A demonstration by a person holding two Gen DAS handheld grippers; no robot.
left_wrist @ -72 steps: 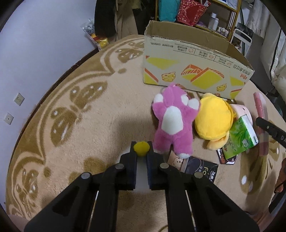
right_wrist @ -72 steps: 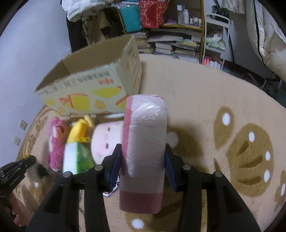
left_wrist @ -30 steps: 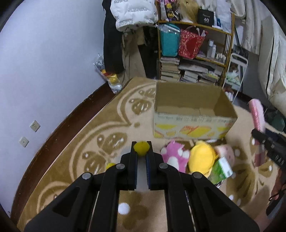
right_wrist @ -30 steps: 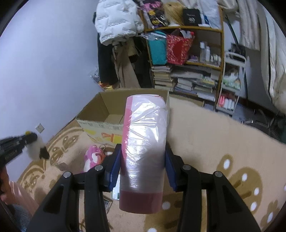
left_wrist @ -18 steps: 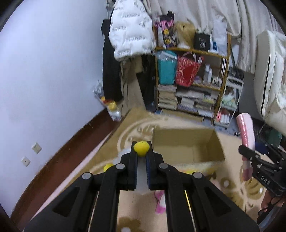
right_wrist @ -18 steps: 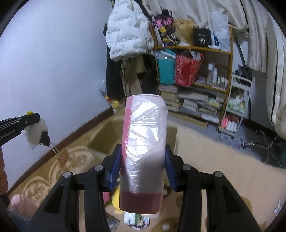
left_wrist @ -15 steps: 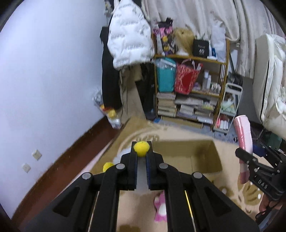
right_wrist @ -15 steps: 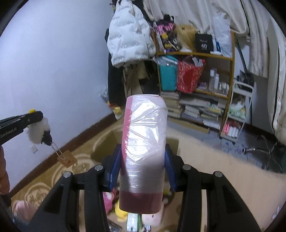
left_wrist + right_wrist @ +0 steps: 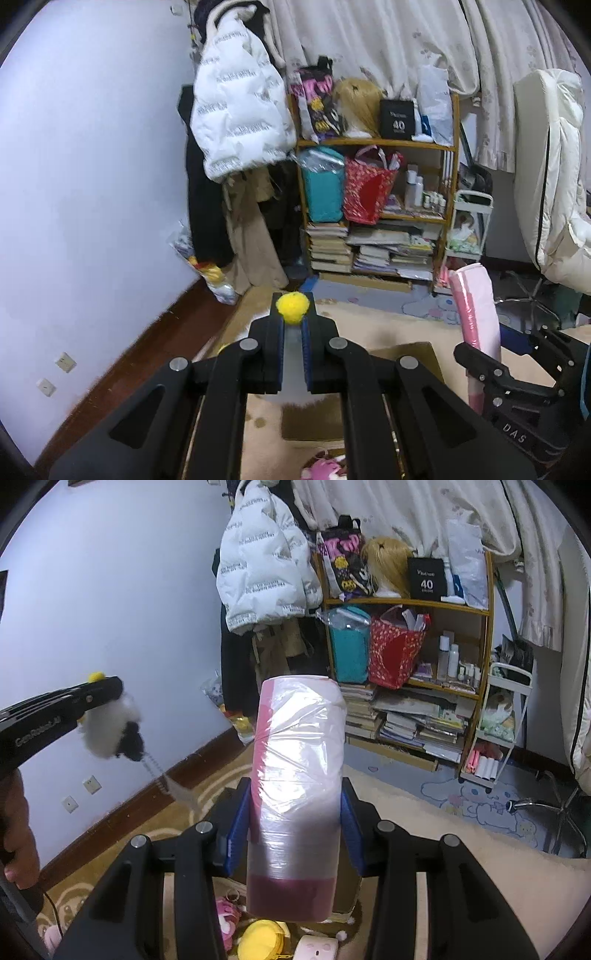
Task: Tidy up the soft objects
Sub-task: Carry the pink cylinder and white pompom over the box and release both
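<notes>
My left gripper is shut on a small fluffy toy whose yellow pom-pom pokes out above the pads. In the right wrist view the same toy hangs white and black under the left gripper, with a chain and tag dangling. My right gripper is shut on a pink roll wrapped in clear plastic, held upright. Both are raised above the open cardboard box. On the rug lie a pink plush, a yellow plush and a pale pink plush.
A wooden bookshelf with books and bags stands at the back. A white jacket hangs to its left, and a white cart and a padded white chair stand to its right. The beige patterned rug covers the floor.
Both grippers have risen with their loads still held. The box and plush toys have slid down to the bottom of the views, and the shelf and curtain have come into sight.
</notes>
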